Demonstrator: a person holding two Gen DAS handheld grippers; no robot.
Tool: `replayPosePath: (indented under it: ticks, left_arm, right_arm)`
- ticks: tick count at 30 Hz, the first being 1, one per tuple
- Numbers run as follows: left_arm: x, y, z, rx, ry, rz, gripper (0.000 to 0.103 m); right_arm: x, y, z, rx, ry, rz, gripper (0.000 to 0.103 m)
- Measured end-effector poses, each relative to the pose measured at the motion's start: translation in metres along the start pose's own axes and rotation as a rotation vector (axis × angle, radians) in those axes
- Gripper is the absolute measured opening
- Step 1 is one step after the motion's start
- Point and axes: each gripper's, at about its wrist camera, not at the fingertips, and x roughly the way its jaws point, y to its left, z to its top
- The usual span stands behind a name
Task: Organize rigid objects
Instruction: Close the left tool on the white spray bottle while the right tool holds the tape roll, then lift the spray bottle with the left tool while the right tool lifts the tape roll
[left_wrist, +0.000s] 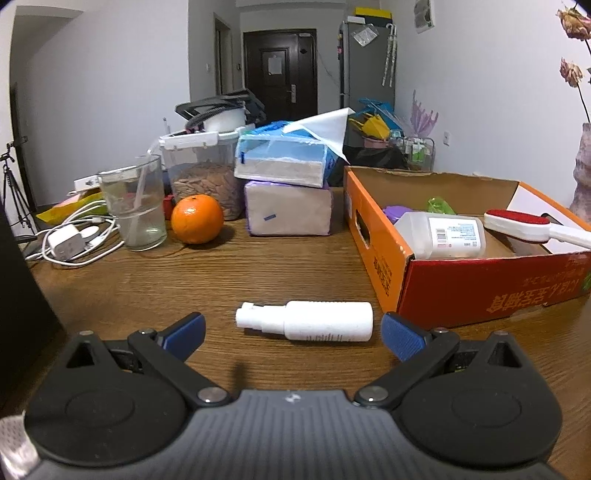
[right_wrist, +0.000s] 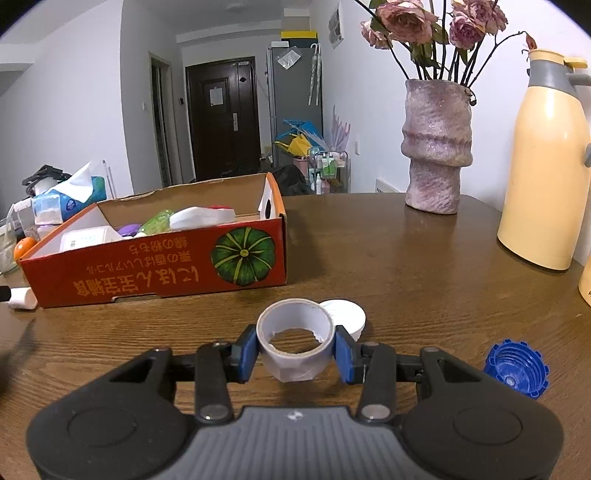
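- The right gripper clamps the tape roll just above the tabletop; lift it clear before crossing the box wall, I judge.
- The left gripper is wide open, empty, its pads flanking the white bottle lying near the box; centre before closing.
- Both grippers tilt gently downward.

Orange box (green pumpkin print)
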Motion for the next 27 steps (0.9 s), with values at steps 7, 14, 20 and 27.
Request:
replayPosePath:
  ticks: [7,14,20,27]
  left_arm:
    - [0.019,-0.004,0.006,0.026,0.026,-0.014,0.103]
    - [0.037,-0.008,0.009,0.05,0.062,-0.005,0.103]
    - [0.054,-0.005,0.011,0.018,0.122,-0.014,0.103]
    - [0.047,-0.001,0.012,0.002,0.087,-0.019,0.098]
  right_arm:
    - [0.001,-0.003,0.001,0.01,-0.022,-0.008,0.042]
    - [0.005,-0.007,0.002,0.026,-0.021,-0.01,0.042]
    - [0.009,-0.006,0.002,0.021,-0.008,-0.003,0.042]
    - [0.009,-0.005,0.002,0.019,-0.011,0.002,0.042]
